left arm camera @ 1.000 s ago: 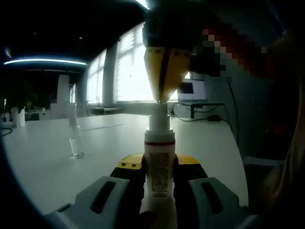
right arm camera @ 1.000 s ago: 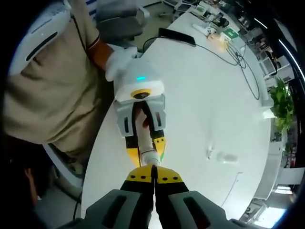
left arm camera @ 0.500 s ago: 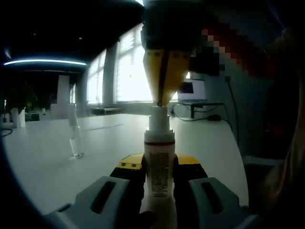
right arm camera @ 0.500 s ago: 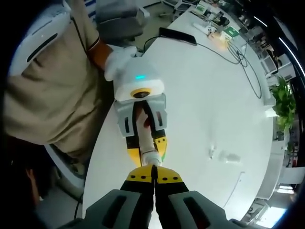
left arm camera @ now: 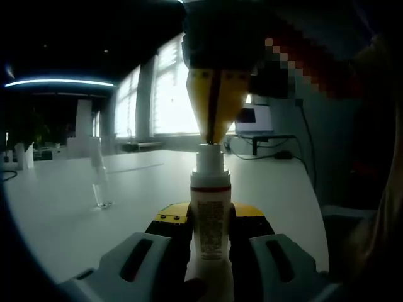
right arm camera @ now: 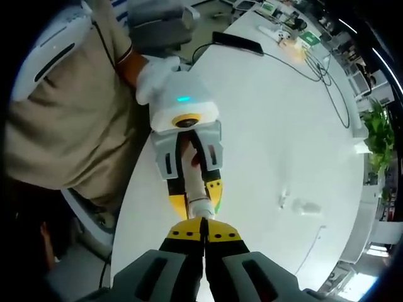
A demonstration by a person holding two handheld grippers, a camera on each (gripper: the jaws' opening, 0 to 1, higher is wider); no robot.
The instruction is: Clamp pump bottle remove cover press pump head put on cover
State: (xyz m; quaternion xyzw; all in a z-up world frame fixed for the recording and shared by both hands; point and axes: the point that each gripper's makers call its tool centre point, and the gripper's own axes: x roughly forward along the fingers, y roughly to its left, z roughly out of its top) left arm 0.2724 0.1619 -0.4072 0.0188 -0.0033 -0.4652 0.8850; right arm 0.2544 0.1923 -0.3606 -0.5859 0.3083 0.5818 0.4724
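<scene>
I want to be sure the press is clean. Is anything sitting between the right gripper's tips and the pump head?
Nothing visible does. The right gripper, jaws together, meets the pump head directly, while the left gripper clamps the pump bottle. The clear cover stands off on the table.

Grippers: two, the left gripper (right arm camera: 189,165) and the right gripper (right arm camera: 203,231).
Pump bottles: one, the bottle (left arm camera: 210,214).
Clear covers: one, the cover (left arm camera: 98,181), far left on the desk.
Desks: one, the white desk (right arm camera: 277,126).
Potted plants: one, the plant (right arm camera: 380,135), at the desk's far edge.
</scene>
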